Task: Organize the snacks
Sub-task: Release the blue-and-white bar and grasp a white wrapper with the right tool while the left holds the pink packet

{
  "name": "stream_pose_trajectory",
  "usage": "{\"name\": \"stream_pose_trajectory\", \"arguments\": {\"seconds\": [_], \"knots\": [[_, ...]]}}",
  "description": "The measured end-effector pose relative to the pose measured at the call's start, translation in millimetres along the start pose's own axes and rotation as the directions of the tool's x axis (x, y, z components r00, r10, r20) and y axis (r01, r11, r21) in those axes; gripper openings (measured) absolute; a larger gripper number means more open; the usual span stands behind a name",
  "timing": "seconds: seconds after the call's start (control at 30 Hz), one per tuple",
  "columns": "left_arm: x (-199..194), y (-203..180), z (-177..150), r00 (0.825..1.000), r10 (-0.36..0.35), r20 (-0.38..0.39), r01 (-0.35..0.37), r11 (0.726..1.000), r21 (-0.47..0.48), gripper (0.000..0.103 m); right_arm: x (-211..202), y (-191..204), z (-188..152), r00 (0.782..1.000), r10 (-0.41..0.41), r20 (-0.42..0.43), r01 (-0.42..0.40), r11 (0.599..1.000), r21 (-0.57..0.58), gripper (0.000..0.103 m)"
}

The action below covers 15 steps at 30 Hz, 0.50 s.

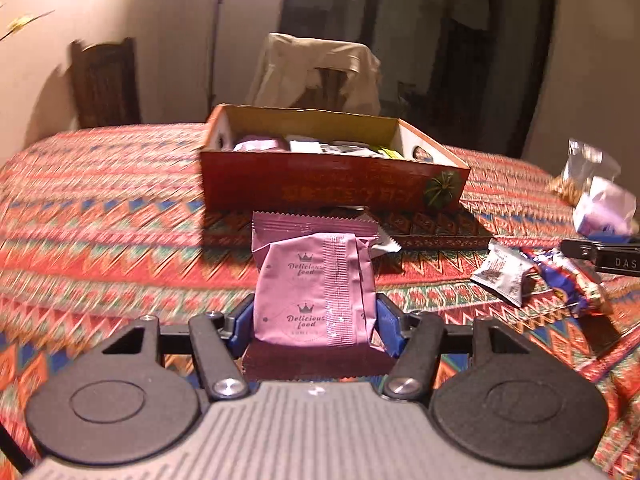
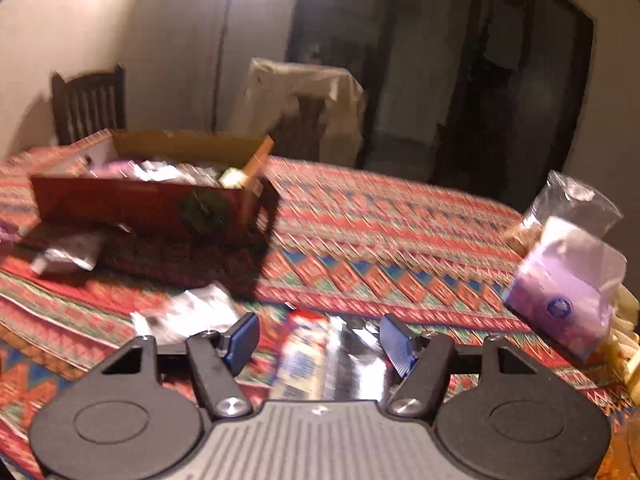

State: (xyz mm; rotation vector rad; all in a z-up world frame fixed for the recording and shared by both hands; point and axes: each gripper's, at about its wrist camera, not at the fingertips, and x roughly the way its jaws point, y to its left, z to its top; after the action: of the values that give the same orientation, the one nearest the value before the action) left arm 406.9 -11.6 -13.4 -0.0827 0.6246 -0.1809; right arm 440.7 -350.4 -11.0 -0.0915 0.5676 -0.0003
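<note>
My left gripper (image 1: 316, 320) is shut on a pink "Delicious food" snack packet (image 1: 312, 288) and holds it above the patterned tablecloth, in front of the red cardboard box (image 1: 320, 184). The box holds several snack packets. My right gripper (image 2: 318, 344) is open above a blue-and-silver wrapper (image 2: 316, 360) that lies on the cloth between its fingers. The red box (image 2: 132, 208) also shows at the left of the right wrist view. A silver packet (image 2: 188, 316) lies just left of the right gripper.
A silver packet (image 1: 504, 276) and a blue wrapper (image 1: 560, 280) lie to the right on the tablecloth (image 1: 100, 208). A purple bag (image 2: 568, 296) and a clear bag (image 2: 568, 208) stand at the right edge. Another silver packet (image 2: 68, 260) lies before the box. Chairs stand behind the table.
</note>
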Motion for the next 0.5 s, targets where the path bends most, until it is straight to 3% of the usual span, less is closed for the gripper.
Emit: {"name": "stream_pose_trajectory", "arguments": {"seconds": [0.07, 0.1, 0.13, 0.23, 0.33, 0.5], "knots": [[-10, 6, -7, 1.000, 0.012, -0.004, -0.012, 1.000, -0.023, 0.062, -3, 7, 4, 0.985, 0.171, -0.014, -0.169, 0.981, 0.098, 0.069], [-14, 7, -11, 1.000, 0.023, -0.004, -0.023, 0.999, -0.025, 0.062, 4, 13, 3, 0.963, 0.265, -0.049, -0.256, 0.957, 0.134, 0.069], [-17, 8, -14, 0.999, 0.039, -0.002, -0.039, 0.999, -0.024, 0.062, 12, 21, 1, 0.950, 0.303, -0.081, -0.288, 0.945, 0.156, 0.069], [-25, 8, -19, 0.999, 0.053, 0.006, -0.053, 0.998, -0.014, 0.062, 38, 44, -2, 0.970, 0.203, -0.133, -0.182, 0.971, 0.152, 0.075], [-28, 9, -22, 0.999, 0.037, 0.008, -0.037, 0.999, -0.012, 0.062, 55, 52, 3, 0.968, 0.218, -0.121, -0.186, 0.955, 0.230, 0.083], [-34, 9, -27, 0.999, 0.035, 0.020, -0.035, 0.999, -0.009, 0.062, 71, 76, 13, 0.975, 0.197, -0.100, -0.178, 0.969, 0.172, 0.077]]}}
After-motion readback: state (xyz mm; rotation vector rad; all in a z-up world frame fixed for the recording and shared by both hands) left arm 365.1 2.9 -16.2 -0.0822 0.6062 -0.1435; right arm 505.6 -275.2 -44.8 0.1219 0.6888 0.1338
